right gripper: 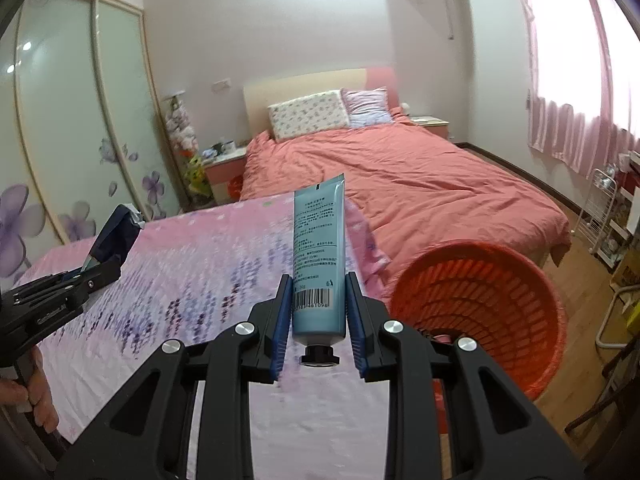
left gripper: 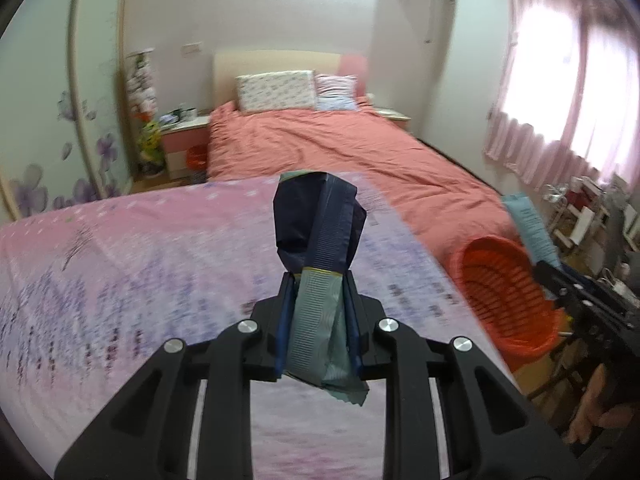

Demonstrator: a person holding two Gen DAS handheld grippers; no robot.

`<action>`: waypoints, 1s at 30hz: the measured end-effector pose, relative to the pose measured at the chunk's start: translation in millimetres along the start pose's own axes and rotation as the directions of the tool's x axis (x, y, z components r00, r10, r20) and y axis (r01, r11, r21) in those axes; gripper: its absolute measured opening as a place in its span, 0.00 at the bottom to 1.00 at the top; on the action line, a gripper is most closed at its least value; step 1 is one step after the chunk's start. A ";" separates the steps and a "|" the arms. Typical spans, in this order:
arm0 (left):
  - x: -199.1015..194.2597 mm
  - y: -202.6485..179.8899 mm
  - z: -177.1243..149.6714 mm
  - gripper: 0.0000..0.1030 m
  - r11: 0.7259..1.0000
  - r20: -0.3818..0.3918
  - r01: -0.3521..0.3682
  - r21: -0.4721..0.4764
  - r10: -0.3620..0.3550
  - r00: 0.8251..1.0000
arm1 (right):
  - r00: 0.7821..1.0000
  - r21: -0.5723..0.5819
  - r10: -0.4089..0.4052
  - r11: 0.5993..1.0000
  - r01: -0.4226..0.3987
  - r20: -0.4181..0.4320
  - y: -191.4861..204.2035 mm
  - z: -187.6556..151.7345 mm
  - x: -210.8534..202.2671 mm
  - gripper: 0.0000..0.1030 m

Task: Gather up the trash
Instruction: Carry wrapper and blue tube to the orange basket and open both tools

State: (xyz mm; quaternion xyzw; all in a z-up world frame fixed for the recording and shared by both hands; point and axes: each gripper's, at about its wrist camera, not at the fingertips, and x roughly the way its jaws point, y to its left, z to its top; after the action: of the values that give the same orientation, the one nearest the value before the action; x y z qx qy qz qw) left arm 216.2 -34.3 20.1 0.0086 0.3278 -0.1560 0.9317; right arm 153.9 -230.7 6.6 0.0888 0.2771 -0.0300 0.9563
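Pink floral cloth [right gripper: 168,288] fills lower left; orange basket [right gripper: 480,304] lower right; left gripper [left gripper: 318,280] pinches a navy wrapper [left gripper: 316,220], right gripper [right gripper: 319,284] a blue tube [right gripper: 318,256].

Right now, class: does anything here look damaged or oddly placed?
The dark blue wrapper in the left gripper is crumpled and torn. The orange basket is tipped, its mouth facing the camera, beside the bed.

Black hand-held gripper [left gripper: 318,280], blue pads, silver screws
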 end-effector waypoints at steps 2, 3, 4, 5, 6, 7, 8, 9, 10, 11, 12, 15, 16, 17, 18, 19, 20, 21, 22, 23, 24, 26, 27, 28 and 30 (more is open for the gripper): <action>-1.3 -20.2 5.0 0.23 0.999 0.009 0.042 0.022 -0.042 0.999 | 1.000 0.018 -0.013 1.000 0.012 0.012 -12.0 1.7 -3.3 0.26; -1.6 -29.1 6.3 0.23 0.997 0.011 0.064 0.032 -0.064 0.998 | 1.000 0.028 -0.019 0.999 0.019 0.017 -18.5 2.8 -4.5 0.26; -0.9 -37.5 7.5 0.23 0.996 0.012 0.081 0.041 -0.082 0.997 | 1.000 0.035 -0.024 0.999 0.023 0.020 -22.7 3.5 -5.1 0.26; 0.3 -48.8 9.3 0.23 0.993 0.012 0.106 0.053 -0.107 0.994 | 0.999 0.045 -0.033 0.998 0.032 0.025 -28.7 4.2 -5.9 0.26; 1.5 -56.4 10.1 0.23 0.990 0.012 0.124 0.061 -0.125 0.992 | 0.999 0.054 -0.039 0.998 0.038 0.029 -35.5 4.7 -7.1 0.26; 4.4 -67.5 11.5 0.23 0.986 0.011 0.150 0.072 -0.151 0.988 | 0.998 0.063 -0.047 0.997 0.045 0.033 -41.4 5.2 -7.6 0.26; 8.1 -78.9 12.7 0.23 0.982 0.007 0.170 0.084 -0.171 0.985 | 0.998 0.076 -0.056 0.996 0.053 0.037 -49.1 5.3 -7.7 0.26; 12.1 -90.0 13.6 0.23 0.978 0.001 0.187 0.095 -0.188 0.982 | 0.997 0.089 -0.064 0.994 0.060 0.039 -56.8 5.8 -7.7 0.26; 15.5 -96.7 12.6 0.23 0.974 -0.005 0.203 0.103 -0.203 0.979 | 0.997 0.102 -0.072 0.992 0.068 0.041 -63.6 5.5 -7.3 0.26; 19.8 -105.6 12.9 0.23 0.969 -0.012 0.219 0.111 -0.219 0.976 | 0.996 0.112 -0.078 0.991 0.073 0.041 -70.2 5.3 -7.5 0.26; 26.6 -119.7 13.2 0.23 0.962 -0.024 0.242 0.123 -0.241 0.970 | 0.996 0.122 -0.085 0.989 0.079 0.041 -76.5 5.5 -6.8 0.26; 42.5 -149.9 11.6 0.23 0.945 -0.055 0.289 0.149 -0.284 0.957 | 0.994 0.171 -0.100 0.981 0.093 0.033 -101.4 5.3 -1.3 0.26; 50.9 -161.4 10.3 0.23 0.939 -0.069 0.305 0.159 -0.298 0.952 | 0.995 0.184 -0.100 0.978 0.093 0.030 -106.1 5.7 1.5 0.26; 59.4 -173.8 8.9 0.24 0.932 -0.085 0.321 0.169 -0.311 0.947 | 0.995 0.204 -0.100 0.974 0.093 0.025 -114.7 6.3 5.4 0.26; 64.8 -180.1 7.7 0.24 0.928 -0.095 0.329 0.172 -0.317 0.944 | 0.995 0.219 -0.102 0.971 0.095 0.021 -119.6 7.2 8.7 0.26; 74.0 -189.6 6.3 0.24 0.924 -0.112 0.341 0.174 -0.326 0.939 | 0.994 0.237 -0.107 0.966 0.100 0.017 -128.6 6.8 13.1 0.26; 83.9 -198.3 5.2 0.24 0.919 -0.130 0.354 0.173 -0.335 0.933 | 0.994 0.248 -0.107 0.964 0.101 0.014 -134.6 6.4 16.0 0.26; 90.3 -203.2 3.9 0.25 0.917 -0.142 0.360 0.171 -0.339 0.930 | 0.994 0.259 -0.105 0.961 0.099 0.011 -138.7 6.1 19.2 0.26; 100.3 -208.9 2.9 0.29 0.914 -0.160 0.370 0.167 -0.345 0.925 | 0.995 0.275 -0.095 0.957 0.090 0.006 -146.5 6.3 26.1 0.26; 107.1 -212.8 1.3 0.33 0.912 -0.174 0.376 0.163 -0.349 0.921 | 0.996 0.284 -0.089 0.955 0.086 -0.002 -151.1 5.0 28.9 0.27; 115.7 -216.7 -1.0 0.41 0.914 -0.185 0.374 0.158 -0.345 0.920 | 0.997 0.294 -0.081 0.952 0.081 -0.012 -155.6 3.7 33.3 0.27; 133.7 -223.1 -5.0 0.54 0.920 -0.209 0.361 0.152 -0.327 0.922 | 0.996 0.316 -0.083 0.945 0.089 -0.032 -166.1 0.6 42.8 0.33; 143.2 -223.5 -7.8 0.57 0.927 -0.224 0.344 0.148 -0.307 0.925 | 0.995 0.322 -0.088 0.942 0.096 -0.040 -168.6 -1.0 45.2 0.40; 147.8 -223.1 -8.9 0.57 0.931 -0.232 0.333 0.146 -0.295 0.927 | 0.995 0.328 -0.092 0.939 0.102 -0.045 -171.1 -3.8 45.6 0.44; 153.3 -216.6 -11.4 0.59 0.939 -0.238 0.315 0.137 -0.277 0.931 | 0.993 0.328 -0.114 0.937 0.120 -0.038 -171.8 -9.9 41.0 0.59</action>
State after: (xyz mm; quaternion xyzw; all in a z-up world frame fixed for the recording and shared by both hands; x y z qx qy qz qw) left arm 258.0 -282.7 -64.2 0.0564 0.4092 -0.3210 0.8522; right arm 165.1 -398.0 -49.9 0.2311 0.2816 -0.1320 0.9219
